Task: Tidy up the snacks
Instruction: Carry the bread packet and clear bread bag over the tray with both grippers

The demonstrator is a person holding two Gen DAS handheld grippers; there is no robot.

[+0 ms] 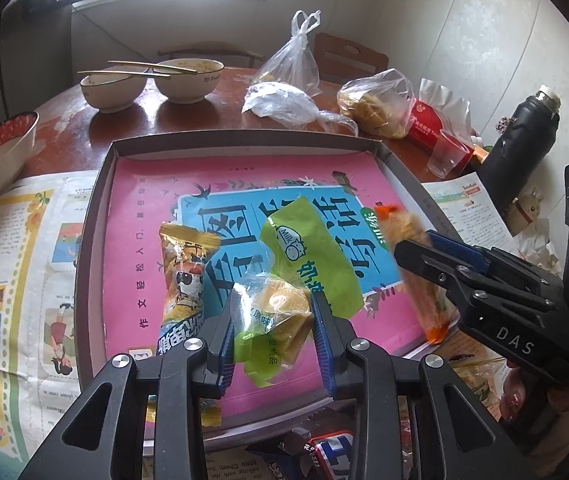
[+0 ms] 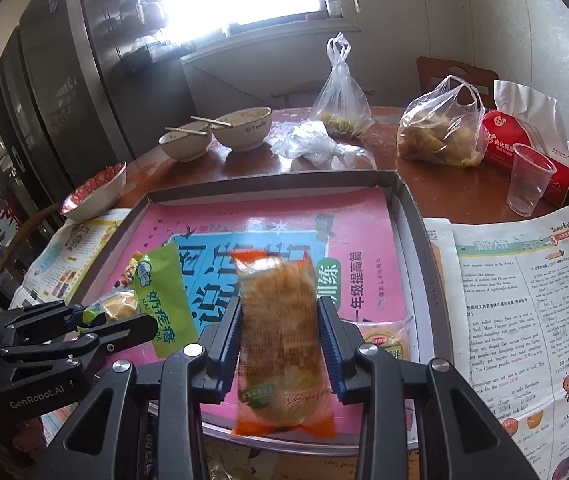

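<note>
On the left of the tray (image 1: pixel 96 216) lies a yellow packet (image 1: pixel 182 276), flat on the pink book (image 1: pixel 144 248) that lines it. Beside it our left tool (image 1: pixel 272 332) clamps a green packet (image 1: pixel 304 256) above the book. To the right, our right tool (image 2: pixel 280 344) grips an orange packet (image 2: pixel 280 320), pads pressing both sides, over the tray's near edge. The tray sits on the desk (image 1: pixel 188 120).

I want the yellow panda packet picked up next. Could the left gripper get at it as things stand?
Probably not yet. The left gripper is shut on the green-and-clear snack packet, so its jaws are full. The yellow panda packet lies just beside it in the tray, uncovered, so once the load is dropped the way looks free.
</note>
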